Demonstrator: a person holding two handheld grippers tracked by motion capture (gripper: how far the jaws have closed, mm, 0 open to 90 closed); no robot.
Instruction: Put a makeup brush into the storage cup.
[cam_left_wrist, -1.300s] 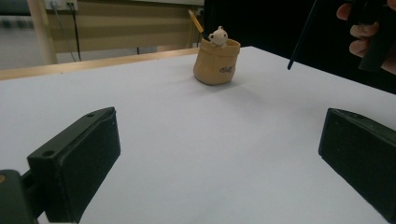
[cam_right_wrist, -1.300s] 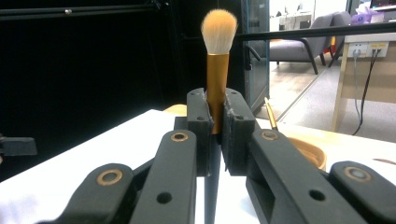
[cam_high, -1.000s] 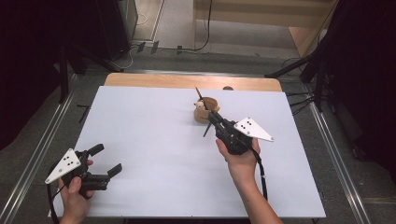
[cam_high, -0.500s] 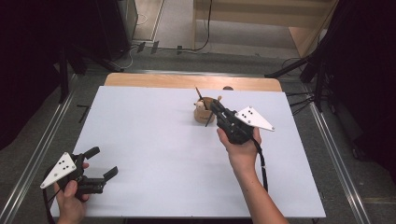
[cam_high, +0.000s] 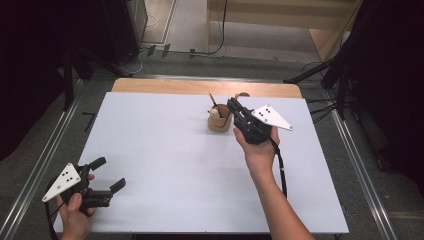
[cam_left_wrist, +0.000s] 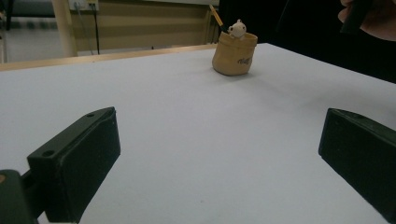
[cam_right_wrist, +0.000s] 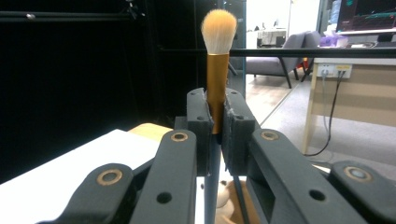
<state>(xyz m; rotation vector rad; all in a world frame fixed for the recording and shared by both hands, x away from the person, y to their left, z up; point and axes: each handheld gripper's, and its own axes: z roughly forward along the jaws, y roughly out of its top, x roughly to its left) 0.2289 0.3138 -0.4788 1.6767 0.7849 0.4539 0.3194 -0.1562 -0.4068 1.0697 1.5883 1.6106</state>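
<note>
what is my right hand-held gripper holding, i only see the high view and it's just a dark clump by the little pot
Observer: The right hand-held gripper is shut on a makeup brush with a gold ferrule and a pale, orange-tipped tuft pointing up.
Operator: is the brush out of the pot yet
Observer: Its dark handle runs down between the jaws toward the pot, just below; I cannot tell whether the end has cleared the rim.
Operator: anything else in that pot
Observer: Yes, in the left gripper view a small white bear figure peeks over the rim of the tan pot.
Operator: and the left one
Observer: The left hand-held gripper is open, with bare table between the jaws.
</note>
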